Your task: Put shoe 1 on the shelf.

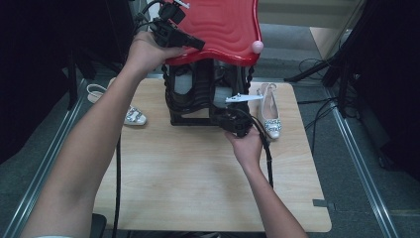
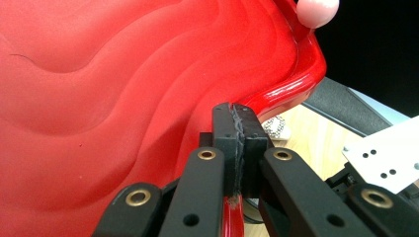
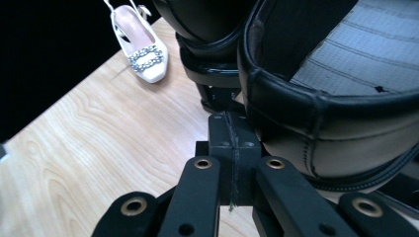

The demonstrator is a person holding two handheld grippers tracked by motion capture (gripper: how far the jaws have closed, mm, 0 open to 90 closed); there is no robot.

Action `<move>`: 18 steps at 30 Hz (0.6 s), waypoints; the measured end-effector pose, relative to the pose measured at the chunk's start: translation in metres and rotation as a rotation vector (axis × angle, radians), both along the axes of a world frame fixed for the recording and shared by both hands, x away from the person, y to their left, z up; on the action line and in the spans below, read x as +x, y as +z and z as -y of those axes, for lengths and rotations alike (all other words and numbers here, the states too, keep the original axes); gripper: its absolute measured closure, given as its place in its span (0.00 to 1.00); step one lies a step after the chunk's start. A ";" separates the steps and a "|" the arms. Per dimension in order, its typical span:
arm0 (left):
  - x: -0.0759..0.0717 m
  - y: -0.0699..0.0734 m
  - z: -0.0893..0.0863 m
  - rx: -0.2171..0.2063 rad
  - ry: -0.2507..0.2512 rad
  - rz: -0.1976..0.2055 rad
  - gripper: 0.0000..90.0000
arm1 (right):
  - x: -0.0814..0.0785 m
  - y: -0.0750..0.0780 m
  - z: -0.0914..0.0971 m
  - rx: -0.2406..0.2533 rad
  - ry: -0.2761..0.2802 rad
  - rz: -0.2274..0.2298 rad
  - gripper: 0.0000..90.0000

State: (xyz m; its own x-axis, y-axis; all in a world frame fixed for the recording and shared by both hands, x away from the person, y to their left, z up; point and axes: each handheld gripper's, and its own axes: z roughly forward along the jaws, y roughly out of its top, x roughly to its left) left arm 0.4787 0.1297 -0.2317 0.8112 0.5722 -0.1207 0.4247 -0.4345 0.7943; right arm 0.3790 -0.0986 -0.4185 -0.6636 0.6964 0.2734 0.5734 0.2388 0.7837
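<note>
The left claw [image 1: 190, 42] was found shut on the near rim of the red lid [image 1: 223, 25], the rim pinched between its jaws, and the lid held raised over the black case [image 1: 198, 94] at the far middle of the counter [image 1: 198, 188]. The right claw [image 1: 236, 130] was found shut and empty, low at the case's front right corner, with the case wall [image 3: 316, 98] lying just ahead and to its right. A white shoe [image 1: 270, 111] lay close beside the right claw, heel pointing away; the right hand [image 1: 245, 146] was judged nearer to it. A second shoe [image 1: 133, 116] lay at the counter's left edge.
</note>
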 end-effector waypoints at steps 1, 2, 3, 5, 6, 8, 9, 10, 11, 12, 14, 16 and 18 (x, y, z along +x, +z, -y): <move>0.000 0.000 0.000 -0.001 0.000 -0.001 1.00 | 0.001 0.000 0.000 0.000 0.003 -0.005 1.00; 0.000 0.000 0.000 -0.001 -0.002 -0.001 1.00 | 0.001 0.000 -0.001 -0.001 0.003 -0.004 1.00; 0.000 0.000 0.000 -0.002 -0.002 -0.001 1.00 | 0.001 0.000 -0.001 -0.002 0.003 -0.003 1.00; 0.000 0.000 0.000 -0.004 -0.007 -0.002 1.00 | 0.002 0.000 -0.001 0.001 0.006 -0.004 1.00; 0.000 -0.001 0.000 -0.008 -0.008 -0.004 1.00 | 0.003 0.000 -0.002 0.006 0.006 -0.003 1.00; 0.000 -0.001 0.000 -0.006 -0.013 -0.004 1.00 | 0.005 0.001 -0.002 0.021 -0.001 -0.005 1.00; 0.000 -0.001 0.000 -0.006 -0.012 -0.004 1.00 | 0.007 0.001 -0.002 0.023 -0.002 -0.006 1.00; 0.000 -0.001 0.000 -0.009 -0.011 -0.006 1.00 | 0.009 0.002 -0.003 0.026 -0.002 -0.008 1.00; 0.000 -0.001 0.000 -0.009 -0.010 -0.008 1.00 | 0.010 0.004 -0.003 0.027 -0.005 -0.007 1.00; 0.000 0.000 0.000 -0.009 -0.007 -0.007 1.00 | 0.011 0.005 -0.004 0.026 -0.008 -0.003 1.00; 0.000 0.000 0.000 -0.009 -0.007 -0.007 1.00 | 0.015 0.007 -0.006 0.023 -0.012 0.000 1.00; 0.000 0.000 0.000 -0.008 -0.008 -0.007 1.00 | 0.019 0.008 -0.007 0.024 -0.014 0.001 1.00; 0.000 0.000 0.000 -0.008 -0.008 -0.006 1.00 | 0.023 0.009 -0.007 0.024 -0.023 0.003 1.00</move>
